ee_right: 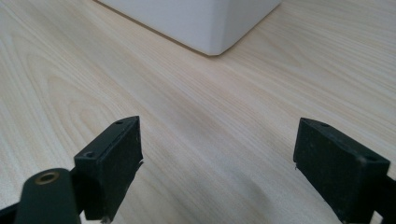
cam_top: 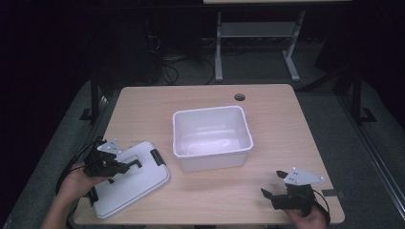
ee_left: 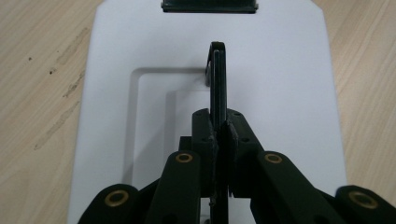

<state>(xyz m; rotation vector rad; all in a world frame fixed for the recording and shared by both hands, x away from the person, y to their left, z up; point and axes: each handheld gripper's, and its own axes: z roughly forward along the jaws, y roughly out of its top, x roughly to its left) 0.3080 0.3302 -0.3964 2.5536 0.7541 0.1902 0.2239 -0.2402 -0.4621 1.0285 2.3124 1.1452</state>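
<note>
Looks like a lab or test room, not a home. Light wood desk (cam_top: 282,143) with a cable hole (cam_top: 239,97) stands alone on grey carpet (cam_top: 367,157), dark all round it. Behind it a second desk on a grey metal frame (cam_top: 218,52), with a tangle of black cables (cam_top: 167,67) on the floor beside it. Black stand legs (cam_top: 93,102) flank the desk at left and right. Desk holds just a white plastic tub (cam_top: 212,138) and its lid (cam_top: 138,183), laid out like a bench setup.
</note>
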